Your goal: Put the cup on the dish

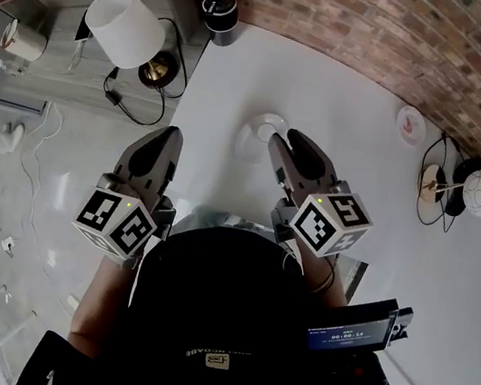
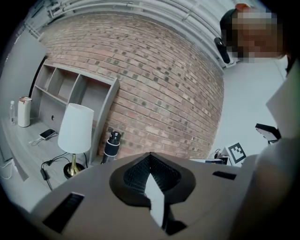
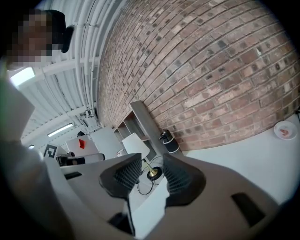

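Observation:
A small white dish (image 1: 410, 125) with a pinkish mark lies on the white table (image 1: 360, 88) near the brick wall; the right gripper view shows the dish (image 3: 284, 130) at far right. A white round cup (image 1: 261, 130) stands mid-table, just beyond my right gripper (image 1: 291, 142) and partly hidden by it. That gripper (image 3: 152, 171) is open with nothing between its pads. My left gripper (image 1: 169, 136) is held up over the table's left edge. Its jaws (image 2: 150, 159) are shut with nothing between them. Both grippers are lifted off the table and point toward the wall.
A white-shaded lamp (image 1: 122, 25) with a brass base and black cord stands at the back left. A black cylinder (image 1: 220, 4) stands by the wall. A globe lamp (image 1: 480, 192) with cables is at right. Grey shelving (image 2: 70, 89) lies left.

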Tool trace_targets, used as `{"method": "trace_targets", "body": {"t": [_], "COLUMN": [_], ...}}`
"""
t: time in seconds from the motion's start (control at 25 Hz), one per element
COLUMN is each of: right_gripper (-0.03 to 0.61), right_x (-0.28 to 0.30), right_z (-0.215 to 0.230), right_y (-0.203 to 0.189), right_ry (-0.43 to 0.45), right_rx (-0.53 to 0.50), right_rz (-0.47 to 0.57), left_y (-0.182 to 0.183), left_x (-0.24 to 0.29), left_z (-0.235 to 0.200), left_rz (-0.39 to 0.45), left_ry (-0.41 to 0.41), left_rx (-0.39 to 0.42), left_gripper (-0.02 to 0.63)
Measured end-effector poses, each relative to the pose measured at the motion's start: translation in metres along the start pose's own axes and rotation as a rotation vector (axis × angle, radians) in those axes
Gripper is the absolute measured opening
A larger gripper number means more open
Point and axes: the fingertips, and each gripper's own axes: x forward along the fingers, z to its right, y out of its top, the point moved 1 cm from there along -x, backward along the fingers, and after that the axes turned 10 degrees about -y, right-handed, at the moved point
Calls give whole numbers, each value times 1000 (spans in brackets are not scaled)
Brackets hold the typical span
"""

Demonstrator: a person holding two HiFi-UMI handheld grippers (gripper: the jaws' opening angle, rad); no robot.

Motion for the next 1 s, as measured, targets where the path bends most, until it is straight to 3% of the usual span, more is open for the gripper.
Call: {"method": "trace_targets", "body": {"t": [0.32, 0.56, 0.76, 1.0], "right_gripper": [147, 147, 147, 147], "right_x": [13, 18, 19, 18], "right_z": [-15, -19, -16, -8], "right_y": [0, 2, 1, 3], "right_ry": [41, 50, 50, 30], "right_rx": [-54, -94, -88, -74], "right_rz": [-21, -26, -32, -28], "left_y": [-18, -10, -12, -16], "left_x": [-6, -13, -7, 4], "left_z": [-20, -31, -29, -17], "left_rz": [-77, -26, -22, -59], "left_ry": [58, 99, 69, 13], "left_rx": [-66, -76, -121, -83], "left_gripper": [6, 6, 6, 6]}}
